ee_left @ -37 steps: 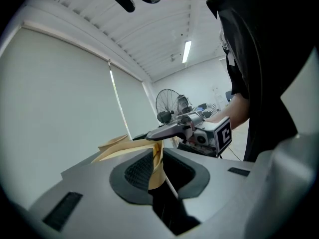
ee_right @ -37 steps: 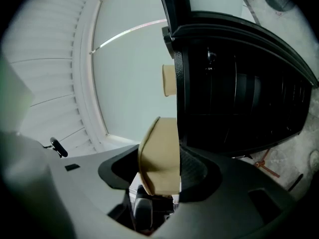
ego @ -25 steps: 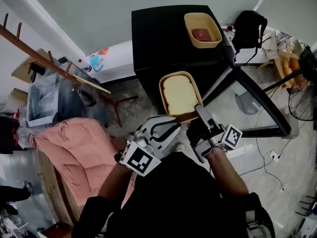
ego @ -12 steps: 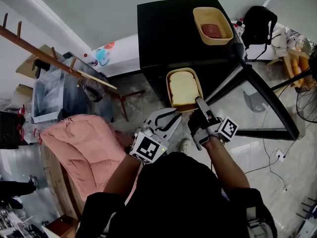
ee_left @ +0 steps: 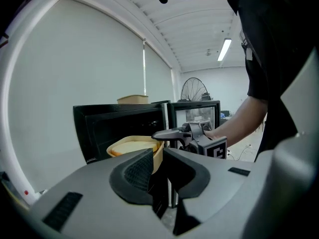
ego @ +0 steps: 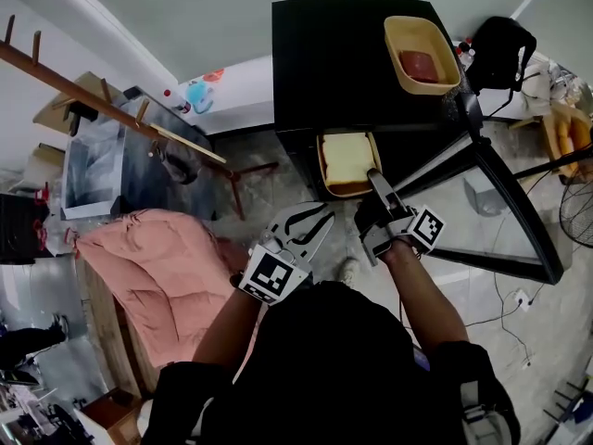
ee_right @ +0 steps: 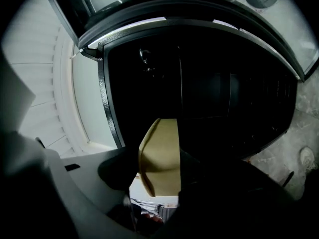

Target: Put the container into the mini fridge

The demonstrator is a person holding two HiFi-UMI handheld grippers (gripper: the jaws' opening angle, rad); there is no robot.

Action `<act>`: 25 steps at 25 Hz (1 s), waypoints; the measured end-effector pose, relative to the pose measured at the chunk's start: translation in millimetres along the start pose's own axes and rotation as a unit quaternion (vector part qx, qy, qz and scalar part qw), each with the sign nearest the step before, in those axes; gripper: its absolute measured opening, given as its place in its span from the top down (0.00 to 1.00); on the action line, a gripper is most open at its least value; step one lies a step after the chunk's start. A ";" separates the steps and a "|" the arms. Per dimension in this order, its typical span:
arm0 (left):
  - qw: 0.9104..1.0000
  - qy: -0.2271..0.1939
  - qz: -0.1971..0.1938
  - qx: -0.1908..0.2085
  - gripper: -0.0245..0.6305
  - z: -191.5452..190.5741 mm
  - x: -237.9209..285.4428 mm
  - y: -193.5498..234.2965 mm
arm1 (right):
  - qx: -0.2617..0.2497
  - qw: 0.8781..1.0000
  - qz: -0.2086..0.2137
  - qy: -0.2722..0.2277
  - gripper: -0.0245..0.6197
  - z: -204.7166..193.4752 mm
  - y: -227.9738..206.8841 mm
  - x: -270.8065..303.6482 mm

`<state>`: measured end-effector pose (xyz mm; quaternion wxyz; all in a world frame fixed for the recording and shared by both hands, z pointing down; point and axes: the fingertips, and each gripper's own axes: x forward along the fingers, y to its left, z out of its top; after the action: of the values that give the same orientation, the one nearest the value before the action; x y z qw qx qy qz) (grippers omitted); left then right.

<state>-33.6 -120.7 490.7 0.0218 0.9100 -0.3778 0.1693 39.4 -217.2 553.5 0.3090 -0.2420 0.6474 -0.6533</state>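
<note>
Head view, looking steeply down. The black mini fridge (ego: 324, 54) stands at the top centre with its glass door (ego: 477, 216) swung open to the right. The container (ego: 346, 160), a yellow tub with a pale filling, sits at the mouth of the fridge, level and partly under the overhang of the fridge top. The right gripper (ego: 373, 182) holds its near rim, with the jaws closed on the tub wall. The left gripper (ego: 320, 222) hangs just beside it, lower and to the left, apart from the tub.

Right gripper view. The container (ee_right: 160, 153) is clamped between the two jaws of the right gripper (ee_right: 159, 173). The dark fridge interior (ee_right: 209, 93) fills the background.

Left gripper view. The jaws of the left gripper (ee_left: 159, 156) stand almost together with nothing between them. Beyond them are the container (ee_left: 130, 146) and the fridge (ee_left: 114, 123).

A second yellow tub (ego: 445, 74), holding a red item (ego: 419, 65), rests on the fridge top. A pink quilt (ego: 157, 267) lies at the lower left, and a black backpack (ego: 500, 49) at the upper right.
</note>
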 end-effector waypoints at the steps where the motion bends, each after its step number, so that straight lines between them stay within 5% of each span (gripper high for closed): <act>1: 1.000 0.001 0.002 -0.004 0.85 -1.1 0.4 2.4 | 0.000 1.000 -0.001 0.001 0.60 0.8 -1.1 3.9; 25: 0.998 0.024 0.000 -0.057 0.85 -33.1 51.6 42.1 | -0.001 1.000 -0.011 0.021 0.60 7.9 -13.5 54.3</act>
<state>-38.5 -180.3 534.9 0.0825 0.9029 -0.3863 0.1694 6.3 -262.1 562.7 0.2877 -0.2359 0.6519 -0.6607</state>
